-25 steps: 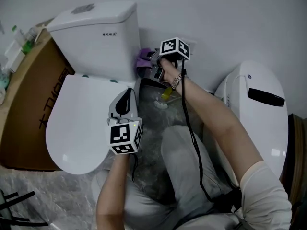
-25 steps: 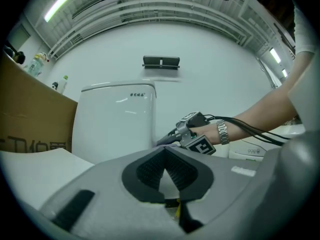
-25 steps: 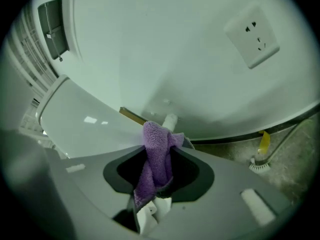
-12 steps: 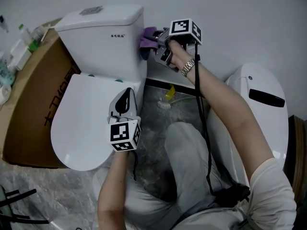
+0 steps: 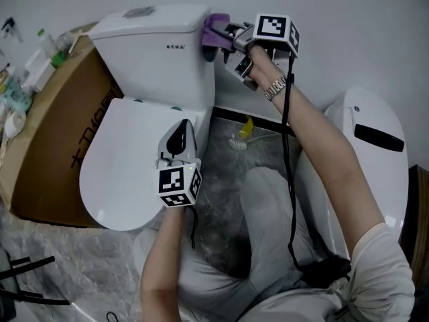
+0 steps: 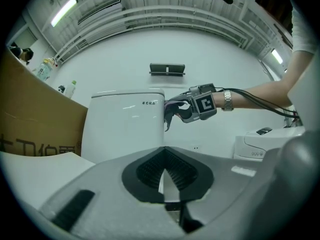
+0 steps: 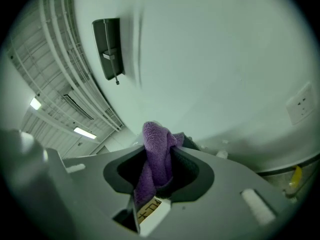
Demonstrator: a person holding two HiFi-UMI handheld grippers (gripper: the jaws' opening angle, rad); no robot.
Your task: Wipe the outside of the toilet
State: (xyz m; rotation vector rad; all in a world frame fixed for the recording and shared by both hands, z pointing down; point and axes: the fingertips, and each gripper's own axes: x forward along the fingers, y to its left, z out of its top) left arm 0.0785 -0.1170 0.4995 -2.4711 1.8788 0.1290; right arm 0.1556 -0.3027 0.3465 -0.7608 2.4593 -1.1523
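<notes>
The white toilet has its tank (image 5: pixel 157 52) at the back and its closed lid (image 5: pixel 131 163) in front. My right gripper (image 5: pixel 226 35) is shut on a purple cloth (image 5: pixel 214 30), which it holds at the upper right corner of the tank. In the right gripper view the cloth (image 7: pixel 156 159) bulges out between the jaws. My left gripper (image 5: pixel 182 127) is shut and empty, hovering over the lid's right edge. From the left gripper view I see the tank (image 6: pixel 127 126) and, at its right side, the right gripper (image 6: pixel 192 108) with the cloth (image 6: pixel 172 109).
A cardboard box (image 5: pixel 74 139) leans at the toilet's left, with bottles (image 5: pixel 50 45) behind it. A second white toilet (image 5: pixel 365 146) stands at the right. A yellow-handled brush (image 5: pixel 241 134) lies on the floor between them. The person's knees fill the lower middle.
My right gripper has risen with the purple cloth from low beside the tank up to the tank's top right corner. The left gripper has stayed over the lid.
</notes>
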